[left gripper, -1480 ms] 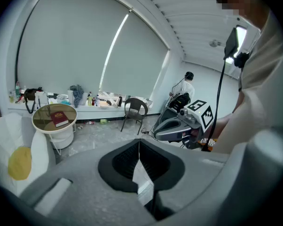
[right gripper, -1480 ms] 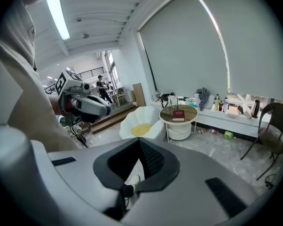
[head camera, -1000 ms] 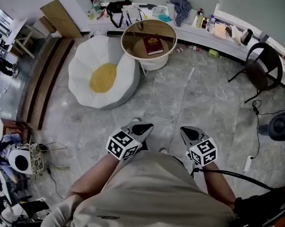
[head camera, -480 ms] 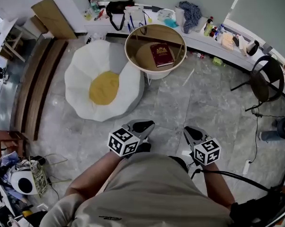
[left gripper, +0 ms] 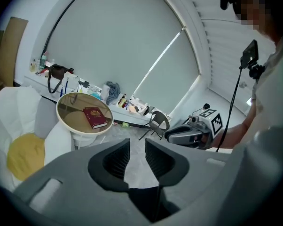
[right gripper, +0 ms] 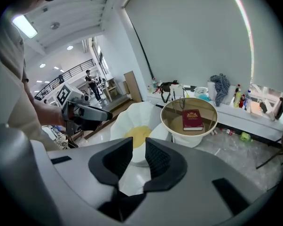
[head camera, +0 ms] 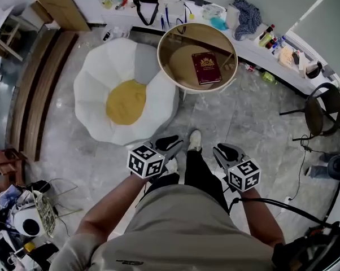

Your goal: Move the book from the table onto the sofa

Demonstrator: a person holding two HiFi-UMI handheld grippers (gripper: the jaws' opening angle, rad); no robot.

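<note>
We see the book (head camera: 206,68), dark red with a gold emblem on its cover, lying flat on the round table (head camera: 178,55) in the upper middle of the head view. It sits right of the tabletop's centre, well inside the pale rim. The sofa (head camera: 96,78), a white petal-shaped beanbag with a yellow cushion (head camera: 125,101) in its middle, fills the upper left of centre. The table stands just beside its right edge, and from this angle the rim overlaps the white petals.

Both tongs are low in the frame, well apart from the book. The left tongs (head camera: 171,144) show just left of the middle, with their marker cube (head camera: 146,161) below them. The right tongs (head camera: 222,150) show just right of the middle. Between them a dark trouser leg (head camera: 201,171) and a light shoe (head camera: 195,140) stand on the grey floor (head camera: 255,117).

In the left gripper view we find the jaws of the left tongs a narrow gap apart, having just been opening, with only floor showing between the ribbed pads. The book and table appear at the left of that view, the right tongs at the right. In the right gripper view the right tongs are likewise narrowly parted, have just been opening, and hold nothing. The sofa lies beyond the gap and the book sits on the table at upper right.

A cluttered ledge (head camera: 255,48) runs along the wall at the top, and a dark chair (head camera: 322,109) stands at the right edge.
</note>
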